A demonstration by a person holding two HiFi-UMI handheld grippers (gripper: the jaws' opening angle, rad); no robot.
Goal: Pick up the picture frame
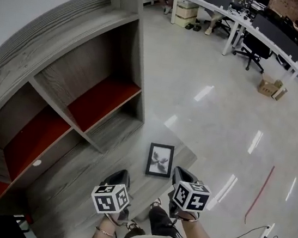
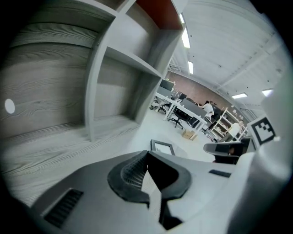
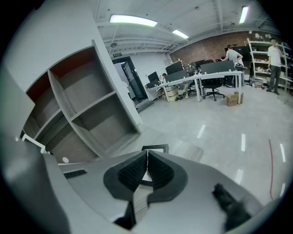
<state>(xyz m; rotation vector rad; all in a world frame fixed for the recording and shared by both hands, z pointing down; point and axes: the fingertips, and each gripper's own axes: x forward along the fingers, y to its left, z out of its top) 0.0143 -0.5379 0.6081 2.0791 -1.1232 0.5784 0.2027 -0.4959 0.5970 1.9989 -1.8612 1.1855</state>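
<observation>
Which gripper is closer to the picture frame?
Right. The right gripper is just off the picture frame at its near right corner; the left gripper is farther back, off its left.

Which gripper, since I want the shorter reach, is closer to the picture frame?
The right gripper: in the head view its tip lies beside the lower right corner of the picture frame, while the left gripper hangs farther off.

- we see a black picture frame (image 1: 160, 159), white mat, dark leafy print
- it lies flat, face up, on the grey floor panel (image 1: 97, 172) by the shelf unit (image 1: 60, 84)
</observation>
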